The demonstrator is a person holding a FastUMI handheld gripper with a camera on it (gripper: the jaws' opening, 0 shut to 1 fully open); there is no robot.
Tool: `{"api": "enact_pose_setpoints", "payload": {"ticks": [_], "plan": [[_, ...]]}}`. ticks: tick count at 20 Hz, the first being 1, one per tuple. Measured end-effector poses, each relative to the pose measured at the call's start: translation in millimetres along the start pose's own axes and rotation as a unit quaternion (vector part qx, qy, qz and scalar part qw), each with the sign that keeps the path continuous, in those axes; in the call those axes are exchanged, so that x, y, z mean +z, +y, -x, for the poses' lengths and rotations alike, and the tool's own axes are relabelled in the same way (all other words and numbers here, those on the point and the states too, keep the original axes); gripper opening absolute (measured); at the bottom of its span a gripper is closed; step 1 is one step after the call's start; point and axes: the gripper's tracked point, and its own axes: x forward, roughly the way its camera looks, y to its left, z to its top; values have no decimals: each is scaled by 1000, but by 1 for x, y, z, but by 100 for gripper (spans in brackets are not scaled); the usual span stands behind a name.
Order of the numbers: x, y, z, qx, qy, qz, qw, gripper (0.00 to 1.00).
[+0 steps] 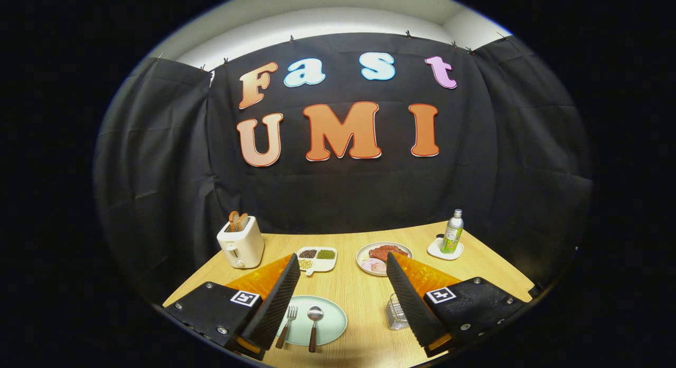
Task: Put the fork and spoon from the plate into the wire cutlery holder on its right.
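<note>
The gripper (343,267) hangs above the surface (364,294) with its fingers spread wide and nothing between them. The fork (288,326) and spoon (313,326) lie side by side on the plate (335,323), heads pointing away, just inside the left finger. The wire holder (395,312) stands on the surface right of the plate, partly hidden behind the right finger. Beyond the fingers are a toaster (241,244), a divided dish (317,258), a food plate (381,256) and a bottle (452,232).

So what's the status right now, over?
Gripper open, above table. Fork and spoon on plate, between fingers. Holder partly behind one finger.
</note>
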Motion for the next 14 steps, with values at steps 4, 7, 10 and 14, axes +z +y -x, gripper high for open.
{"api": "enact_pose_setpoints", "payload": {"ticks": [4,7,10,14], "plan": [[-11,4,-3,3,6,9,1000,98],[-32,10,-10,11,25,14,1000,98],[-60,19,-20,20,57,19,998,98],[-100,34,-31,33,97,41,994,99]]}}
